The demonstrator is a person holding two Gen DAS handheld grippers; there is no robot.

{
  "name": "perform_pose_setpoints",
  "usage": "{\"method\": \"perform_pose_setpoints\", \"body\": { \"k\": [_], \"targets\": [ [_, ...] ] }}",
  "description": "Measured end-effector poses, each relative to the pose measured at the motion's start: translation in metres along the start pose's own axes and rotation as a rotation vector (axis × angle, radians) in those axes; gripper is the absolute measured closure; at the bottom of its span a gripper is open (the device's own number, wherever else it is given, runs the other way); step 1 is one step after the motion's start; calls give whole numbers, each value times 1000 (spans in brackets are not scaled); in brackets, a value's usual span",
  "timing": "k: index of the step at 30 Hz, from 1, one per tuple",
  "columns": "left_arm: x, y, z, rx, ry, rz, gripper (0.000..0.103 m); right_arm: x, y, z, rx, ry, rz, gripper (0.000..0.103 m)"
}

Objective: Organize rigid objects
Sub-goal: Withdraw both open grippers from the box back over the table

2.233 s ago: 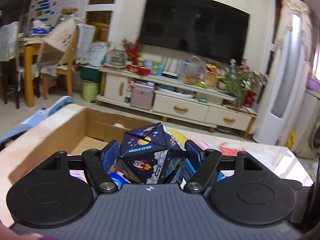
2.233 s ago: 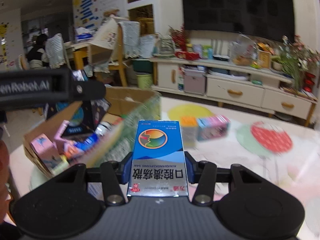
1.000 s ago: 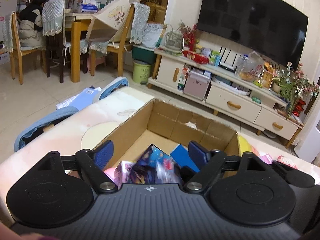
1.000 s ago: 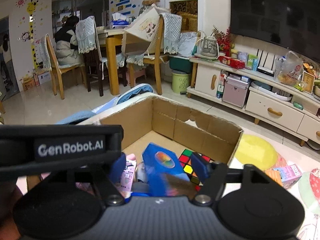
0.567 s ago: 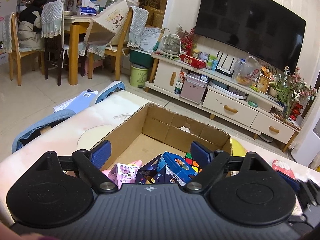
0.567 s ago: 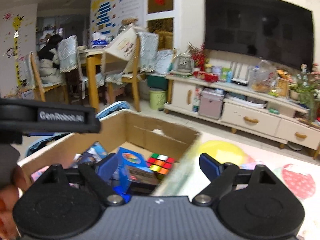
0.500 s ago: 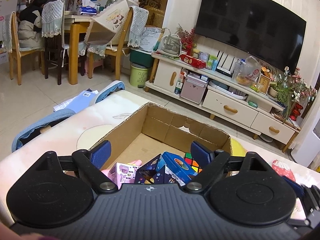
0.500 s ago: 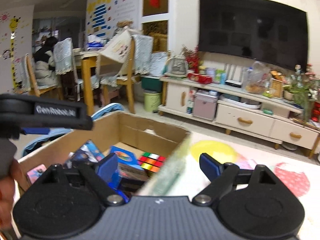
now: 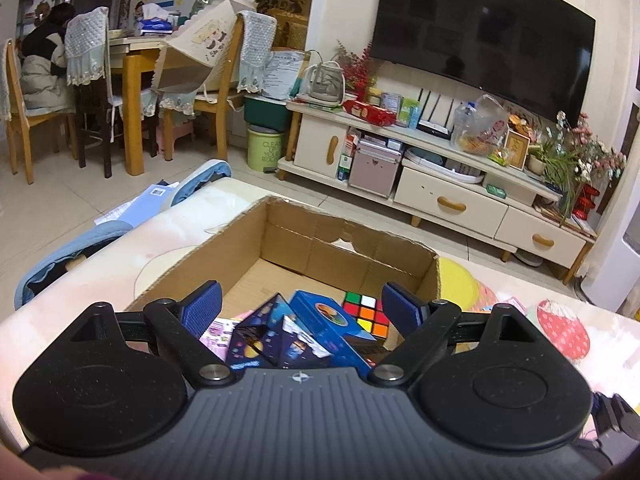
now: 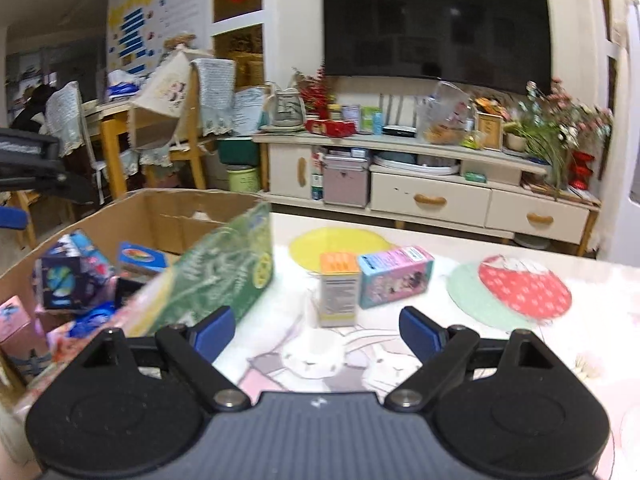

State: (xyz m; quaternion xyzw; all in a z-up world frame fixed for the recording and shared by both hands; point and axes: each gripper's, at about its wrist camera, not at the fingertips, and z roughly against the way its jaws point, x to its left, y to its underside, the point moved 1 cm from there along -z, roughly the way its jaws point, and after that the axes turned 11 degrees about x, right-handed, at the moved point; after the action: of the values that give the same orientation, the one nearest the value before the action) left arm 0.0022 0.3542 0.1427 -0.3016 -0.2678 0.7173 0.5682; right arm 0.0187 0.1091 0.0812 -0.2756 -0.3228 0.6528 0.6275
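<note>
While agape, right hand-held gripper (image 10: 316, 330) empty.

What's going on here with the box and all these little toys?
A person is tidying small items into a cardboard box using a hand-held tool in each hand. The box already holds a blue carton, a puzzle cube and a dark space-themed toy. Both tools are open and empty: the left tool hovers over the box, the right tool points toward an orange-topped box and a pink box on the table.
</note>
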Motion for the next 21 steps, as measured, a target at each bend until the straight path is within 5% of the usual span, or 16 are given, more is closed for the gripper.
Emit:
{"method": "perform_pose_setpoints", "body": {
  "k": [7,21],
  "targets": [
    [-3,3,-2,8,5,-61,0,-8,-2,-35,-10,-3,6,20],
    [-8,6,-6,10,32,-139,0,-19,-20,-94,20,-24,-19,61]
  ]
}}
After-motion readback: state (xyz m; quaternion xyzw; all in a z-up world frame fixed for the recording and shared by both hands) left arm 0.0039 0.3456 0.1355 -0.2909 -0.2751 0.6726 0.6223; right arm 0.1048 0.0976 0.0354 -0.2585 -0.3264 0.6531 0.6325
